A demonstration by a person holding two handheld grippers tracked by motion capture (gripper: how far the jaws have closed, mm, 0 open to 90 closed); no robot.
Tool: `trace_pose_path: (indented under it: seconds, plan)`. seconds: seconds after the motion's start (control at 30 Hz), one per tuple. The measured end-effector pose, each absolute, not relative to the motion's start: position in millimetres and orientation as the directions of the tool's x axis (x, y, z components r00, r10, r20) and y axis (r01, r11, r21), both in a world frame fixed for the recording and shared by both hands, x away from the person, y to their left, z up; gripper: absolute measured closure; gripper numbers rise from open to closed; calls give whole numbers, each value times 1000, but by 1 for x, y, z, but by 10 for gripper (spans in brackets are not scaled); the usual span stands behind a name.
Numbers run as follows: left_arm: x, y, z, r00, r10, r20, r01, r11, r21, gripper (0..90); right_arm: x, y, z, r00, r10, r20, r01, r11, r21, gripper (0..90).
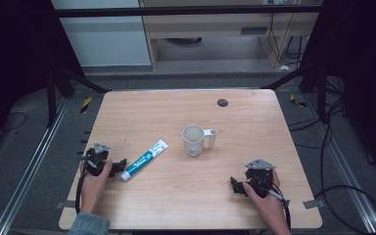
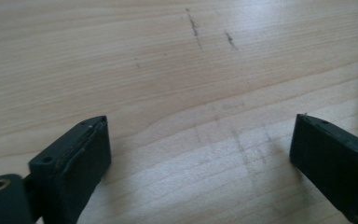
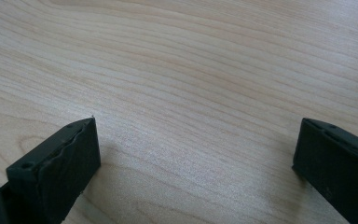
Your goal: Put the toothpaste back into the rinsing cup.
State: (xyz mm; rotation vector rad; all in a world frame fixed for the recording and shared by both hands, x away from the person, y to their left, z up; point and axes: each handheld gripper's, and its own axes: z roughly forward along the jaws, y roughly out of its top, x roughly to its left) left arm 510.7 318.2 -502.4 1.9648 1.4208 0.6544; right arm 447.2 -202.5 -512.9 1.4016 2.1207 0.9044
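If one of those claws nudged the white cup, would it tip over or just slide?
Probably slide. The cup stands upright on the table and looks about as wide as it is tall, so a low push seems unlikely to topple it. Its handle sticks out to one side, so it may turn as it goes. It looks hard and may chip if knocked over.

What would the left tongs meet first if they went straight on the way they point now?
Probably the toothpaste tube: the left tongs point right toward its capped end, jaws open over bare table. Depth is unclear.
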Motion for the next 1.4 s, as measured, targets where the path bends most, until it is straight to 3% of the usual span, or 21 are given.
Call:
trace_pose_path:
  seconds: [0.2, 0.67, 1.4]
  plan:
    - [501, 325, -482, 296, 954, 43, 598, -220, 770, 29, 447, -203, -513, -390, 921, -6, 633, 273, 724, 7]
    - [481, 318, -428, 373, 925, 73, 623, -308, 719, 33, 447, -203, -513, -390, 921, -6, 633, 272, 724, 6]
    - [472, 277, -413, 498, 857, 132, 611, -454, 648, 34, 447, -203, -513, -390, 921, -6, 633, 273, 724, 7]
